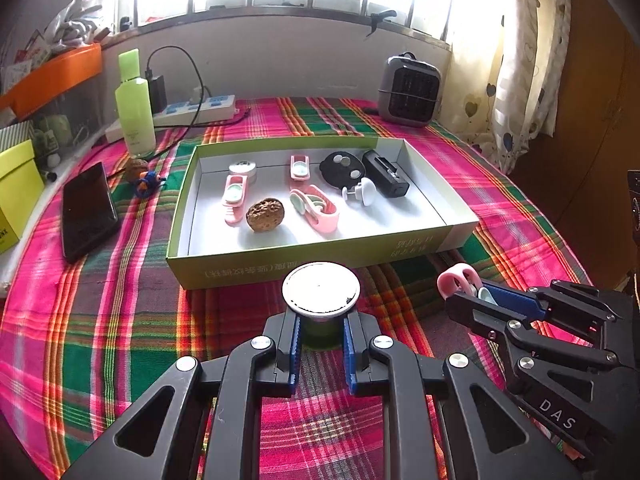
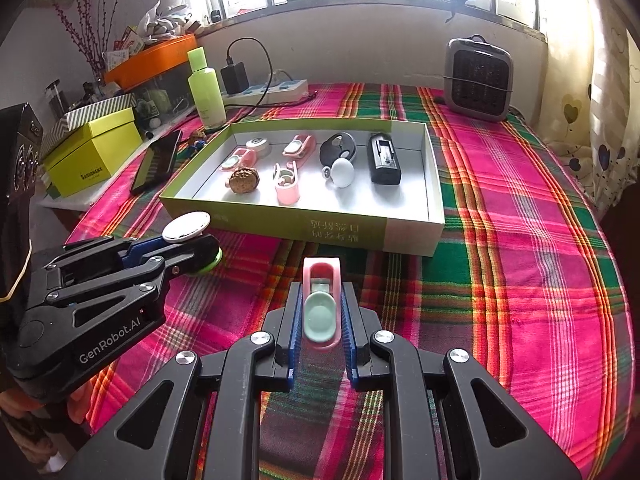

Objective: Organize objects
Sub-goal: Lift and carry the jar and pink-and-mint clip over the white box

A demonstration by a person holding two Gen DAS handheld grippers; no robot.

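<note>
My left gripper [image 1: 320, 330] is shut on a small round tin with a white lid [image 1: 321, 289] and green base, held just in front of the green cardboard tray [image 1: 280, 268]. It also shows in the right wrist view [image 2: 186, 227]. My right gripper [image 2: 321, 312] is shut on a pink clip with a mint pad [image 2: 321, 304], also before the tray [image 2: 408, 236]; the clip shows in the left wrist view [image 1: 460, 280]. In the tray lie several pink clips [image 1: 234, 200], a walnut [image 1: 265, 215], a white knob [image 1: 360, 192], a black disc [image 1: 342, 168] and a black box [image 1: 386, 174].
A plaid cloth [image 1: 120, 320] covers the table. A black phone [image 1: 88, 210], a green bottle [image 1: 134, 108], a power strip [image 1: 200, 110] and a yellow box [image 1: 16, 184] stand at the left. A small heater [image 1: 410, 90] stands at the back right, near a curtain [image 1: 516, 60].
</note>
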